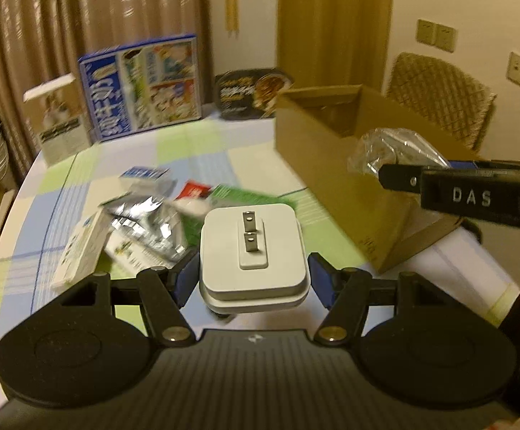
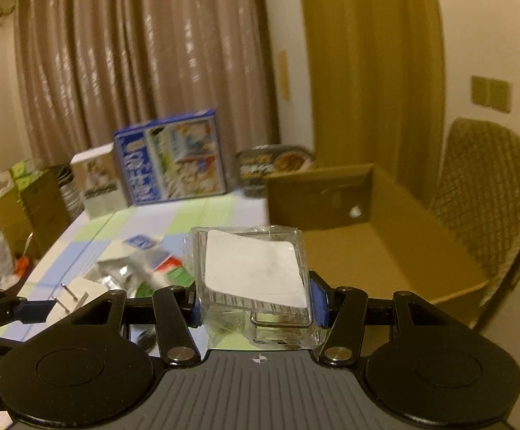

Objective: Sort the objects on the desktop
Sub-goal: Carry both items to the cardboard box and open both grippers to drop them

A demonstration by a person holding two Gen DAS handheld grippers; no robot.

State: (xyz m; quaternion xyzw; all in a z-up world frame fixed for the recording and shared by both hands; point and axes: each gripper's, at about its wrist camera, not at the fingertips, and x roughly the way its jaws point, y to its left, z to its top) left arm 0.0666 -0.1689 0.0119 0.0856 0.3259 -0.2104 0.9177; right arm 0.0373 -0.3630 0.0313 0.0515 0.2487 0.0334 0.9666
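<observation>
Our left gripper [image 1: 252, 275] pinches a white plug [image 1: 252, 247], prongs up, above the table [image 1: 195, 136]. Our right gripper [image 2: 256, 302] pinches a clear packet [image 2: 253, 268] near the open box [image 2: 385, 251], right of the wrappers [image 1: 141, 222].

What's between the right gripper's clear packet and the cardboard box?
Nothing visible. The right gripper holds the clear packet up beside the cardboard box, whose top is open. Only the box's near wall lies ahead, and the packet looks above it.
</observation>
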